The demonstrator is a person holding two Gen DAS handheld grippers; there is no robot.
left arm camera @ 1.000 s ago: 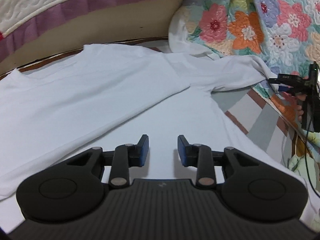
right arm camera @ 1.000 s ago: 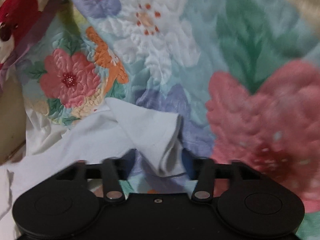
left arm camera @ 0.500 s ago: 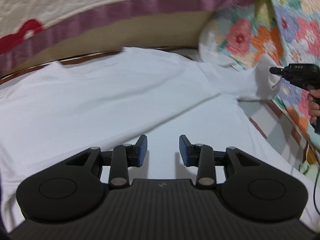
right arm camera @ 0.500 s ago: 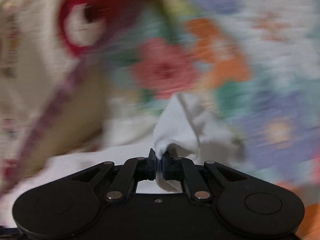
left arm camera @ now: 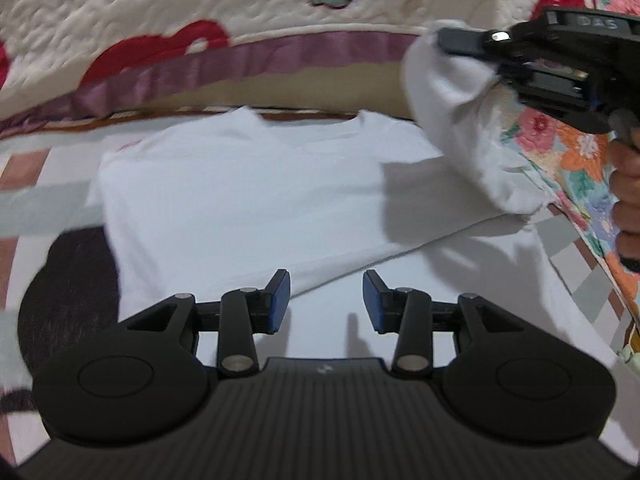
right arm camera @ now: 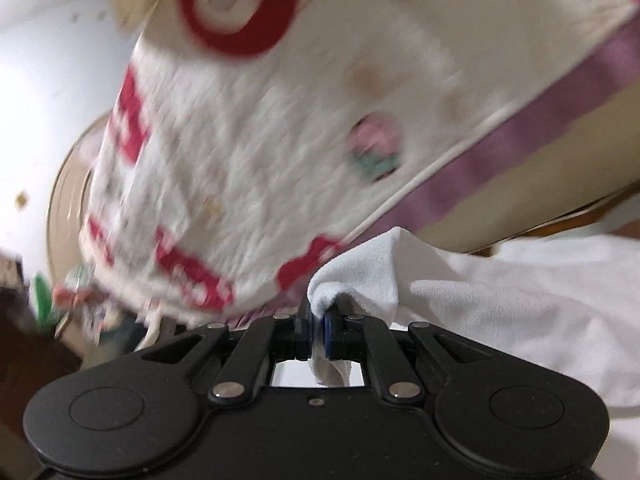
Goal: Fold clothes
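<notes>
**While the sleeve is hanging in the right tool, the fold is waiting to be laid**

While the white shirt is lying flat on the striped bed sheet, its collar toward the quilted strawberry blanket, the right tool is pinching the cuff of 1 sleeve and holding it lifted above the shirt's right shoulder. The left tool is hovering over the lower body of the shirt, its jaws opening with nothing between them.

The sleeve fold is looking to be the step in hand; the next move is probably calling for carrying the cuff across the chest and laying it down flat. The cloth is looking soft, thin and limp, bunching into a rounded puff where it is being pinched. A floral quilt is rising at the right edge.
</notes>
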